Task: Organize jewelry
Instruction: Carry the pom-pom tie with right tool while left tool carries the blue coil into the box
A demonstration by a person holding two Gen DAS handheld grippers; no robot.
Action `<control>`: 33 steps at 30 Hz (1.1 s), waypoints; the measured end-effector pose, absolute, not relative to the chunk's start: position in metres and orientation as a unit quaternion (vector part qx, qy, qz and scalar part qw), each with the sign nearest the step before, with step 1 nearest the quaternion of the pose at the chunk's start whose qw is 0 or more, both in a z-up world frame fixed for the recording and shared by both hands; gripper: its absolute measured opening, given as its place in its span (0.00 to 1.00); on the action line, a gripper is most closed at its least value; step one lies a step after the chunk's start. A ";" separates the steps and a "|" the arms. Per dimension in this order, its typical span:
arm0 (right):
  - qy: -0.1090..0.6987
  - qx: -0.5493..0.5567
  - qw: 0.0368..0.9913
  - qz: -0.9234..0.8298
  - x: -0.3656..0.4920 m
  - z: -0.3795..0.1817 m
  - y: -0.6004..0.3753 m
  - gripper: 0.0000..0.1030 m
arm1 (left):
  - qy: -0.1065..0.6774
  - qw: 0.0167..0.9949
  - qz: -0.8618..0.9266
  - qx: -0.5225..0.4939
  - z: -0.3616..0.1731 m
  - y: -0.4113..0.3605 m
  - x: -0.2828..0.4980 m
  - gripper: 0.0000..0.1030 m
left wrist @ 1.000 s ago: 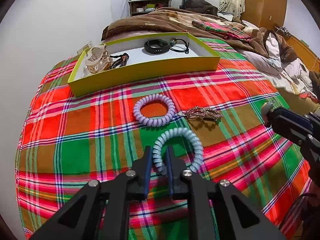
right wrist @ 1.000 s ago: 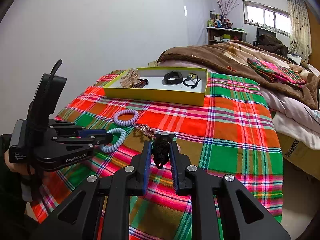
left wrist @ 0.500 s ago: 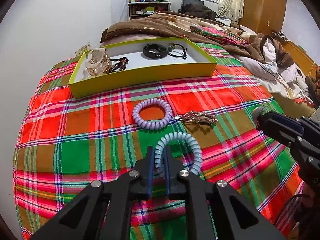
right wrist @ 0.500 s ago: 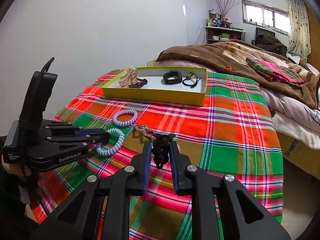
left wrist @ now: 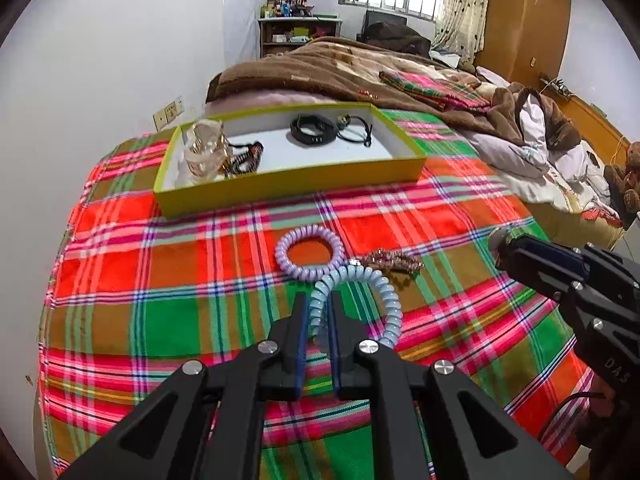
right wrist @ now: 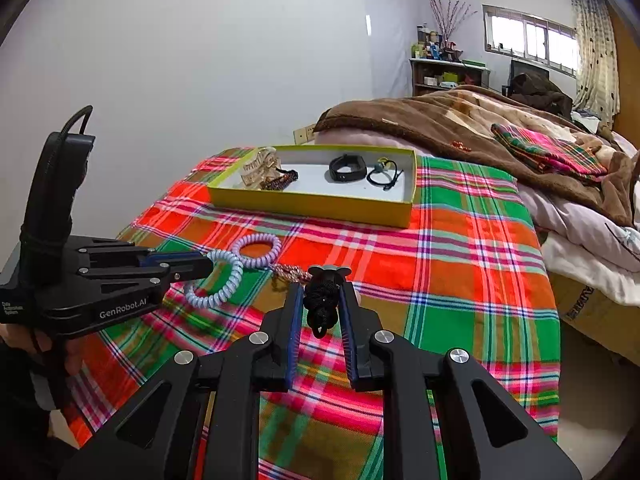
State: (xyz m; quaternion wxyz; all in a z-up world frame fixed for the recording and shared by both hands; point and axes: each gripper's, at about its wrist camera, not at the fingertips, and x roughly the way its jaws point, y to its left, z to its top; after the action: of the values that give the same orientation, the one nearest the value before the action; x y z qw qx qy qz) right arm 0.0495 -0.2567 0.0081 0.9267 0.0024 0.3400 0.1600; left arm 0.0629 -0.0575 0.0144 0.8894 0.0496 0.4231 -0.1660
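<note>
We see the left gripper (left wrist: 319, 312) clamped on a pale blue spiral hair tie (left wrist: 366, 300), its jaws nearly together with one side of the coil pinched between them and the rest of the loop hanging out to the right over the plaid blanket (left wrist: 168, 280) on the bed. Just beyond it a lilac spiral hair tie (left wrist: 308, 252) lies flat on the blanket, and touching its right side we find a small rose-gold beaded chain (left wrist: 390, 262). Our right gripper (right wrist: 320, 304) grips a black knotted cord ornament (right wrist: 322, 300) between its blue pads, held above the blanket. Farther back sits the yellow-green box (left wrist: 288, 184) with a white floor. Inside, at its left end, we see a clear amber hair claw (left wrist: 202, 152) with dark beaded bracelets (left wrist: 244, 156) beside it; toward the right lie a black wristband (left wrist: 312, 130) and a black cord necklace (left wrist: 356, 134).
</note>
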 end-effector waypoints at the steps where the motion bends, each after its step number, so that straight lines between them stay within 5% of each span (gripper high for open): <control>1: 0.338 0.002 0.927 0.159 0.050 0.010 -0.256 0.18 | 0.421 0.890 -0.166 0.049 0.017 -0.057 0.063 0.10; 33: 0.327 0.006 0.934 0.141 0.165 0.051 -0.254 0.18 | 0.383 0.909 -0.161 0.014 0.080 -0.037 0.176 0.10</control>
State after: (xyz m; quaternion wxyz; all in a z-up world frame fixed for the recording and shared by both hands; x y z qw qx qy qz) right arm 0.1654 -0.2542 0.0511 0.9345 0.0055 0.3270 0.1406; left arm 0.1763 -0.0370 0.0796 0.9094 0.0144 0.3834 -0.1606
